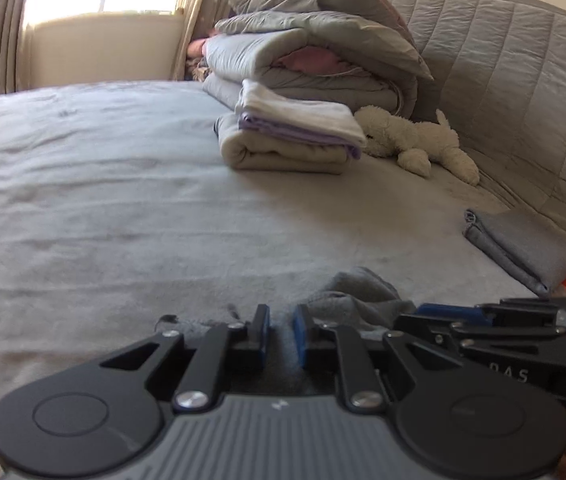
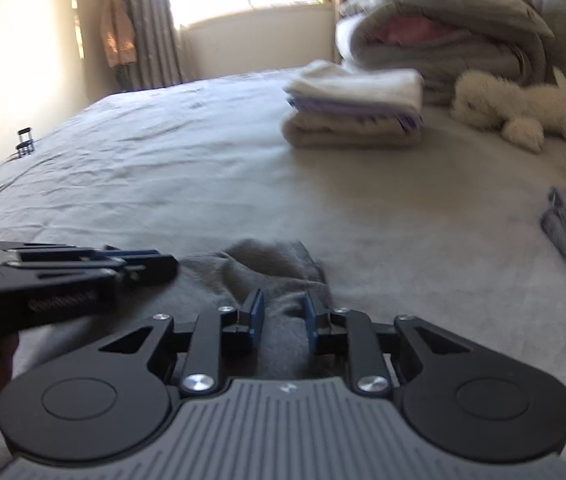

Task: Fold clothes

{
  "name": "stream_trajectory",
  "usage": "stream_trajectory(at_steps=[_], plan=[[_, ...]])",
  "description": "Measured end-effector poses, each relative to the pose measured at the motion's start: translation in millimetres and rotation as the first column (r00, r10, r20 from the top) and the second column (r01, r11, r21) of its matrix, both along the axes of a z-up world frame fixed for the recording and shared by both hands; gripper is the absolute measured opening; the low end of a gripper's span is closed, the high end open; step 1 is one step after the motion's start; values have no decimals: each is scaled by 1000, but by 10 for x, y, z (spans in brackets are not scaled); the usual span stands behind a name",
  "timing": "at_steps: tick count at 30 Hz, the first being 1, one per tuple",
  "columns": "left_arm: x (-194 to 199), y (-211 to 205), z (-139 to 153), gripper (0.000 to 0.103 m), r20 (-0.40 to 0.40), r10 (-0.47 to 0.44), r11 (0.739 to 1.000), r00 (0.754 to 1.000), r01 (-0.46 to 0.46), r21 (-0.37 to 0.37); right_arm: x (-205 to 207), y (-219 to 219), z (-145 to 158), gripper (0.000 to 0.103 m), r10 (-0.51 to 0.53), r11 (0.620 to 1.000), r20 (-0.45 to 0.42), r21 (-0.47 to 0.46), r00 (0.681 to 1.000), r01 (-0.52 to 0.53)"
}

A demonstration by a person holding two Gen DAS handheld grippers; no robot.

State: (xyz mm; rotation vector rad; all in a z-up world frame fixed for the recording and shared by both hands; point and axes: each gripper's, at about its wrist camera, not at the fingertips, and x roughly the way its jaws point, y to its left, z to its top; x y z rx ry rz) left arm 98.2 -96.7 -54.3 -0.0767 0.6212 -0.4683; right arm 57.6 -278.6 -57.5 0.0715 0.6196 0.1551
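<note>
Grey crumpled garment [image 2: 267, 276] sits at the near edge of the bed [image 1: 123, 200], bunched up in a heap, so I honestly can't tell which way its long axis runs or where its top points. Both grippers are right down at it. The left gripper [image 1: 281, 330] has its blue pads close together with a narrow gap, and grey cloth shows in and under that gap, but I can't tell whether the pads actually pinch it. The right gripper [image 2: 283, 314] has a wider gap with the cloth lying beneath and between the fingers; the pads don't look like they're pressing on anything, so I'd call it loose.

Only writing I can read is "DAS" in pale letters on the side of the right gripper's black body, seen from the left wrist view.

Further along the right edge lies a neatly folded grey piece [image 1: 523, 252]. Beyond that, mid-bed, is a stack of folded clothes [image 1: 295, 132]: white on top, lilac, then beige. Just beside it flops a white plush toy [image 1: 419, 144], and behind them stands a pile of grey quilts [image 1: 315, 48] by the padded headboard [image 1: 503, 60].
</note>
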Motion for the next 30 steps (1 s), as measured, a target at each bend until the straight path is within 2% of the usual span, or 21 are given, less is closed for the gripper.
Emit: stream_trajectory(at_steps=[1, 3, 5, 7, 10, 15, 18, 21, 26, 30], plan=[[31, 1, -28, 16, -5, 4, 1000, 1000, -4, -8, 23, -23, -34, 24, -12, 1000, -6, 1, 1000, 12], [72, -8, -39, 16, -15, 14, 1000, 1000, -15, -17, 52, -72, -84, 36, -45, 999, -31, 3, 999, 45], [54, -18, 12, 16, -13, 23, 1000, 1000, -23, -11, 39, -145, -95, 37, -56, 997, -40, 52, 998, 58], [-37, 1, 108, 16, 8, 27, 1000, 1000, -27, -7, 7, -148, -45, 37, -59, 996, -35, 59, 998, 61], [-252, 98, 258, 16, 43, 21, 999, 999, -19, -42, -85, -133, 79, 37, -45, 998, -4, 51, 999, 45], [-652, 154, 351, 16, 76, -50, 994, 996, 57, -88, -259, -185, 267, 37, 11, 993, 55, 121, 998, -18], [-876, 75, 293, 16, 86, -99, 992, 991, 106, -69, -364, -145, 315, 37, 80, 984, 77, 153, 994, -91], [-1095, -1, 166, 16, 86, -116, 992, 990, 120, -41, -435, -47, 264, 37, 132, 984, 54, 111, 990, -137], [-1379, -44, -24, 16, 118, -98, 995, 988, 101, -19, -540, -11, 79, 37, 159, 987, -2, 28, 987, -159], [-1486, -70, 17, 16, 129, -95, 995, 987, 95, 8, -639, -68, 61, 37, 155, 988, -12, 29, 988, -155]])
